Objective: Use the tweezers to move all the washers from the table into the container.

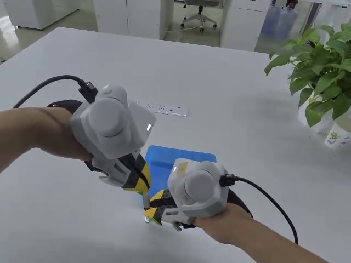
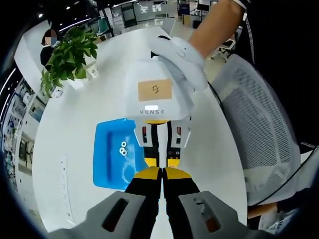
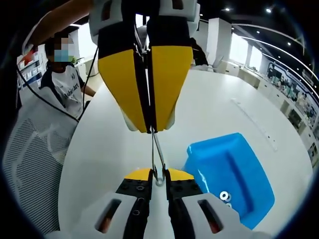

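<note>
The left gripper (image 3: 149, 127) has its yellow fingertips pressed nearly together on the upper end of the tweezers (image 3: 157, 149). The thin metal legs run out from between those tips toward the facing gripper.

At the far end of the legs, a single washer (image 3: 159, 182) sits on the white table (image 3: 99, 154) between the tweezers' points. It lies right in the gap between the right gripper's fingertips. Whether the points already pinch it or only straddle it is too fine to tell.

The right gripper (image 3: 159, 174) is drawn narrow, one fingertip on each side of the tweezers' legs and apparently squeezing them together. To the outside of its right finger stands the blue container (image 3: 249, 164), just beside the work, with at least two washers (image 3: 225, 196) already lying inside it.

Several things could go wrong from here:

- **Lost pinch:** The grip depends on two grippers acting on one springy tool, so easing the right-hand squeeze during the lift would probably spread the legs and drop the washer.
- **Twisted tool:** If the two grippers rise at different rates, the tweezers could twist in the left fingertips and flick the washer away across the smooth table.
- **Short carry:** The container wall stands higher than the table, so a low carry could knock the washer off against the rim.
</note>
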Motion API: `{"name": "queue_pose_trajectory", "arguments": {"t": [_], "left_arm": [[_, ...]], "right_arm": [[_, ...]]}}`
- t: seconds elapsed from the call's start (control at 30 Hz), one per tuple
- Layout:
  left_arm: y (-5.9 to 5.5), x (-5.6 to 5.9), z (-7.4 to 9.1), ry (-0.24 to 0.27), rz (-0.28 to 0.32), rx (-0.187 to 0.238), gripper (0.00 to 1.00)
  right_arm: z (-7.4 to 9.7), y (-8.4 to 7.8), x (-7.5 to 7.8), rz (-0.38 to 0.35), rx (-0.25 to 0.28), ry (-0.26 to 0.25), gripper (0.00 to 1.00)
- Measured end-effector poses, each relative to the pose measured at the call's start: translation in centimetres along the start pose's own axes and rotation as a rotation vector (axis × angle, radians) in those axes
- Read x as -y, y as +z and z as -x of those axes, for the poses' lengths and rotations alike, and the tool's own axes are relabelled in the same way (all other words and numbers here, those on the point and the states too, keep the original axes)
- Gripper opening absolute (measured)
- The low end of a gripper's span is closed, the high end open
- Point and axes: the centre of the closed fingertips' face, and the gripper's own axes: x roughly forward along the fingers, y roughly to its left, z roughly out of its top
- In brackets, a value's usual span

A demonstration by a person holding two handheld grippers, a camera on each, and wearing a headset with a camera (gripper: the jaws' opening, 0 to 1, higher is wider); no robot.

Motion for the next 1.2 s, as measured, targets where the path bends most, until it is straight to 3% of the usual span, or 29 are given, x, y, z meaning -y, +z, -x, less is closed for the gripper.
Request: {"name": "queue_pose_trajectory", "arguments": {"t": [0.73,1.2], "left_arm": [[-0.4,0.6,-1.3,-0.017,0.011,0.009,0.05],[-0.5,0.2,-1.3,-0.004,0.012,0.009,0.05]], "right_arm": [[-1.0,-1.2,-0.8,0.001,-0.02,0.012,0.13],[-0.9,-1.2,-0.6,0.007,-0.034,0.001,0.13]]}}
